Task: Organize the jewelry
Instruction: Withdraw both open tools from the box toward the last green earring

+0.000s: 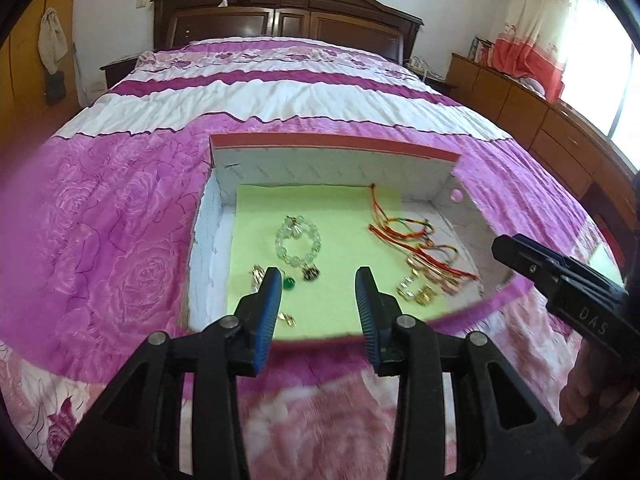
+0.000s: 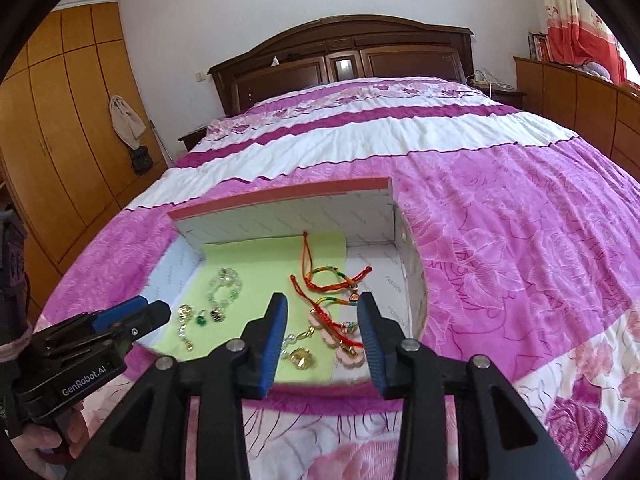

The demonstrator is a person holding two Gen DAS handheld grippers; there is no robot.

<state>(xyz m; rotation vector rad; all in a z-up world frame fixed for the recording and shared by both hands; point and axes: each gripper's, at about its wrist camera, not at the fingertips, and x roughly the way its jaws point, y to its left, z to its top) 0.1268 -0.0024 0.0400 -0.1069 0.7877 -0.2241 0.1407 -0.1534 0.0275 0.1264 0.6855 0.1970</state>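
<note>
An open white box lined with a green sheet lies on the bed. In it lie a clear bead bracelet, red woven cord bracelets, a small green bead, gold earrings and pink flower pieces. My left gripper is open and empty, over the box's near edge. My right gripper is open and empty, over the cord bracelets; it also shows in the left wrist view.
The box sits on a pink and white floral bedspread. A dark wooden headboard stands at the far end. Wooden cabinets line the right wall and a wardrobe the left.
</note>
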